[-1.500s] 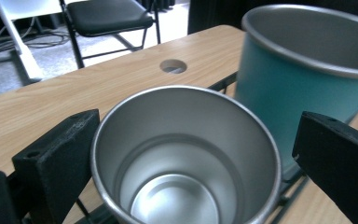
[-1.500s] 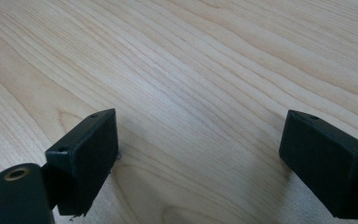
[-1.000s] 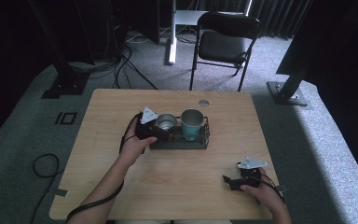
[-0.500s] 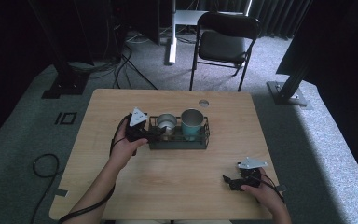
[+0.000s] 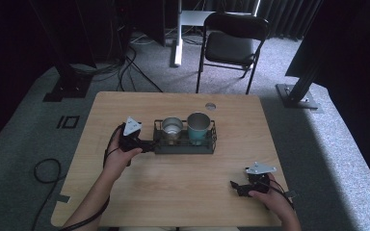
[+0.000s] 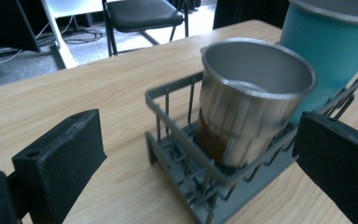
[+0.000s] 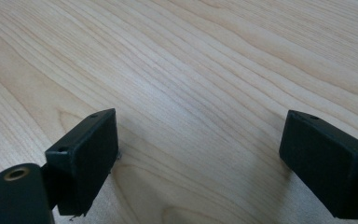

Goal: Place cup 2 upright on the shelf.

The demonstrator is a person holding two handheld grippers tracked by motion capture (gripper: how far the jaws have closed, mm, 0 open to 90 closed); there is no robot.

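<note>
left gripper (image 5: 147, 144): backing off toward the table's left since a second ago, jaws spread, gripping nothing
steel cup (image 6: 249, 100): sitting in wire rack (image 5: 160, 145), left end, beside teal cup (image 5: 198, 127)
right gripper (image 5: 236, 186): resting unclenched on table (image 7: 205, 60)
read: placement looking done

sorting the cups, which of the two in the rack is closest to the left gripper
The bare steel cup, at the left end of the wire rack. The left gripper sits open beside that end; the teal cup stands beyond it, taller.
</note>
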